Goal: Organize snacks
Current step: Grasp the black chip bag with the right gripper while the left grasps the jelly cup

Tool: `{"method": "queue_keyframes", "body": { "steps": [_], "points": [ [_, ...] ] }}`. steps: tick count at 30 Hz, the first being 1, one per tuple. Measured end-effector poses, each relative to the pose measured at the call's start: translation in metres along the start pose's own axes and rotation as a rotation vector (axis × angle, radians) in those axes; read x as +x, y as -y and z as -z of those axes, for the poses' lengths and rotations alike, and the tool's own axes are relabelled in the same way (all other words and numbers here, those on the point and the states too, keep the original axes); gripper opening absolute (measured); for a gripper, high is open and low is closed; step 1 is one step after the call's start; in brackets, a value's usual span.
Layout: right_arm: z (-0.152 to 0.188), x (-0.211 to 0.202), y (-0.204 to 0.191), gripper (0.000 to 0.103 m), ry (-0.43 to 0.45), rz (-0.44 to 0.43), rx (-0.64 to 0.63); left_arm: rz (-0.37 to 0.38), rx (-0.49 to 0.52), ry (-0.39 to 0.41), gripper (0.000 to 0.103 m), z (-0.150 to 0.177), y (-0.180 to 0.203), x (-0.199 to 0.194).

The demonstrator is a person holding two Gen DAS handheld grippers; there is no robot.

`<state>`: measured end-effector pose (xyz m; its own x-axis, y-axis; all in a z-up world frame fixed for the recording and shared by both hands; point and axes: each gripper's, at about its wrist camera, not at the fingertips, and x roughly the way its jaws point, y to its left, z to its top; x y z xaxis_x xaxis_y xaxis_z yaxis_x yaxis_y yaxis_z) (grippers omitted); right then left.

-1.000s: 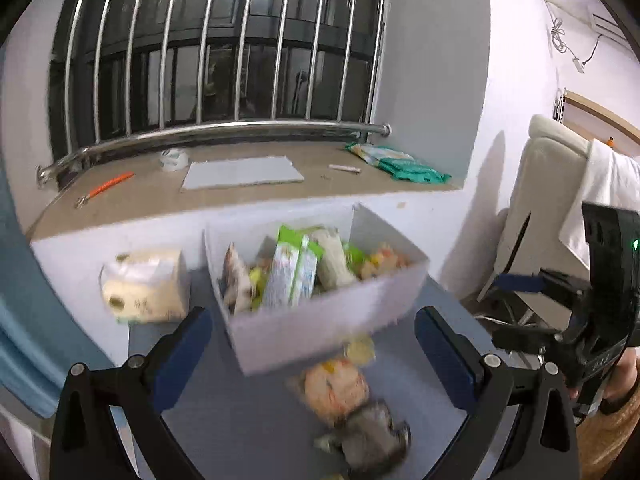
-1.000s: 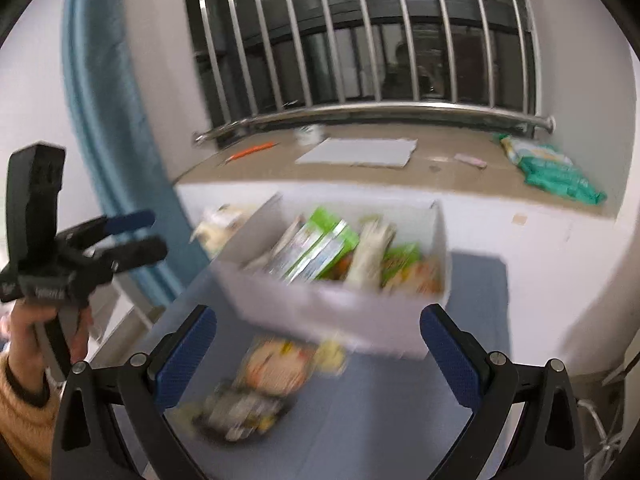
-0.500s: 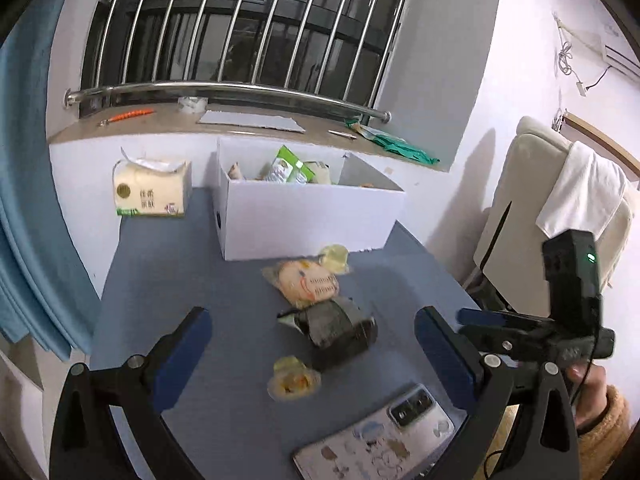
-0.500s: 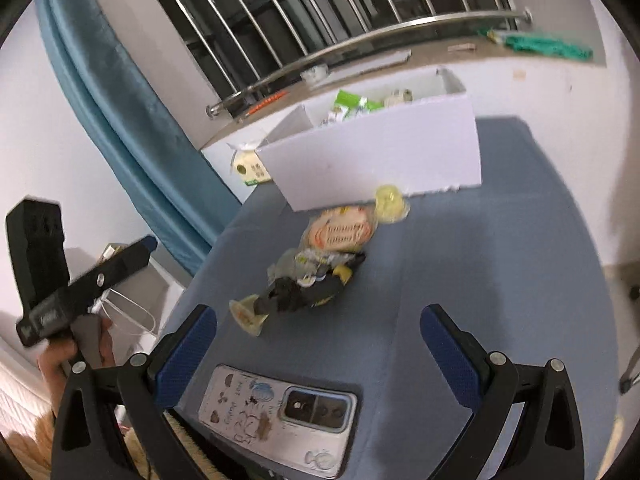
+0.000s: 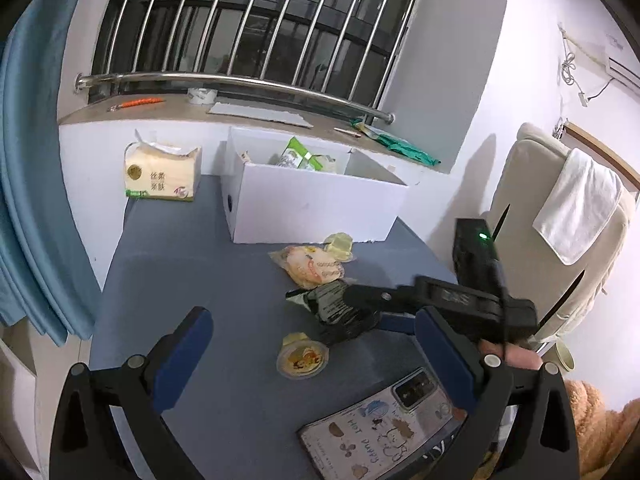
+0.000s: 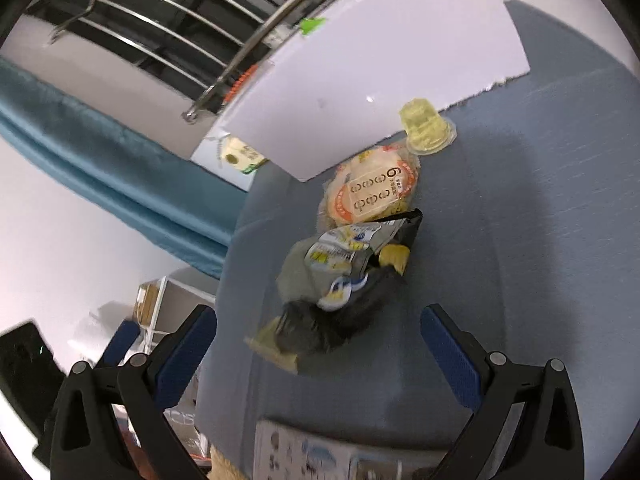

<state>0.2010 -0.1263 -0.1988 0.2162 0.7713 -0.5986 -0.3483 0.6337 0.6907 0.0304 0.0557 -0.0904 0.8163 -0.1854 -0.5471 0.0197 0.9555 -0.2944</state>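
Both grippers gape wide and hold nothing. My right gripper (image 6: pixel 318 354) hangs directly over the dark snack bag (image 6: pixel 348 276), which lies on the blue table (image 6: pixel 540 220) with its long axis running toward the white box (image 5: pixel 312 196); my left gripper (image 5: pixel 312 358) sits farther back.

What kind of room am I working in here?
Probably a room in a home: a barred window with a blue curtain, a tissue pack and a towel-draped chair.

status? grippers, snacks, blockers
Both grippers open, empty; right gripper closing on dark snack bag. Four snacks loose outside white box. Phone near table edge, not blocking.
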Motion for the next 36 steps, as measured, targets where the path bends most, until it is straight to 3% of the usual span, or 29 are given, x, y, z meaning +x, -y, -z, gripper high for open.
{"method": "queue_keyframes", "body": {
  "steps": [7, 9, 11, 13, 19, 25, 32, 34, 36],
  "points": [
    [-0.006, 0.013, -0.010, 0.102, 0.017, 0.083, -0.042, 0.003, -0.003, -0.025, 0.103, 0.008, -0.006, 0.005],
    [-0.007, 0.019, -0.013, 0.070, -0.002, 0.131, -0.069, 0.004, 0.002, -0.035, 0.103, 0.009, -0.005, 0.007],
    [-0.007, 0.020, -0.010, 0.057, -0.008, 0.095, -0.059, 0.005, 0.014, -0.046, 0.103, 0.011, -0.003, 0.010],
    [-0.005, 0.014, -0.011, 0.052, -0.004, 0.079, -0.082, 0.002, 0.031, -0.068, 0.103, 0.014, -0.001, 0.017],
    [-0.003, -0.036, -0.015, 0.051, 0.095, 0.041, -0.125, 0.006, 0.091, -0.162, 0.103, 0.023, 0.011, 0.045],
    [-0.001, -0.088, -0.013, 0.052, 0.195, 0.045, -0.146, -0.087, 0.164, -0.278, 0.103, 0.030, 0.023, 0.089],
    [0.007, -0.122, -0.006, 0.052, 0.253, 0.057, -0.143, -0.102, 0.124, -0.310, 0.100, 0.033, 0.016, 0.107],
    [0.007, -0.122, -0.005, 0.052, 0.254, 0.056, -0.139, -0.110, 0.124, -0.316, 0.092, 0.033, 0.015, 0.109],
    [0.006, -0.119, -0.007, 0.052, 0.250, 0.051, -0.142, -0.092, 0.115, -0.333, 0.049, 0.034, 0.011, 0.113]
  ]
}}
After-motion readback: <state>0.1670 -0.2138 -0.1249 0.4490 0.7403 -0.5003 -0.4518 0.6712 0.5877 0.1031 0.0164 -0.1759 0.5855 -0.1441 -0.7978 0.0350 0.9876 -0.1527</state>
